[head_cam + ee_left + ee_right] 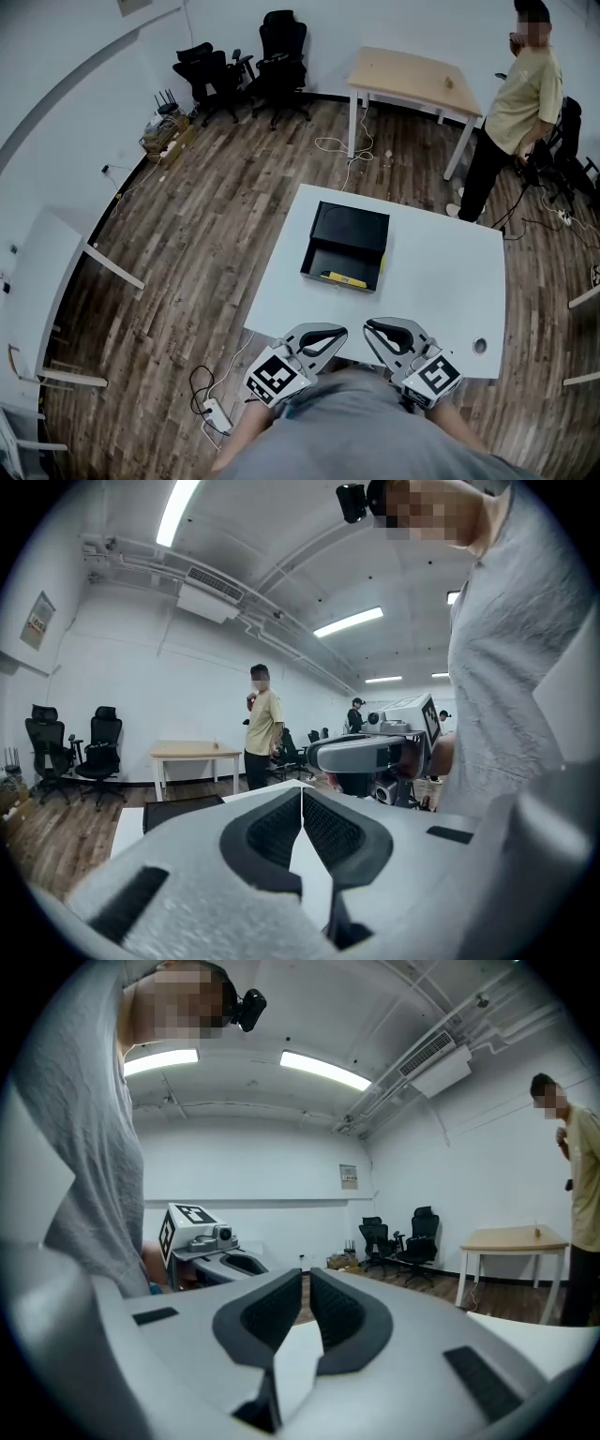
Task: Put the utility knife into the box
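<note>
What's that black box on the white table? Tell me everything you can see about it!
The black box is a flat, dark rectangle with a matte look. It lies a little askew near the middle of the white table. Its far part is covered by a flat top. Its near part is open like a shallow tray with low walls. A slim yellow thing, probably the utility knife, lies inside along the near wall. Nothing else touches the box.

I log: table (441, 281) before me. Box (349, 232) on its far-left part. Utility knife (343, 278) in the box, along the near wall. Left gripper (343, 331) and right gripper (367, 326) side by side at the near edge. Person (520, 103) beyond the far-right corner, second table (412, 73) to their left.
</note>
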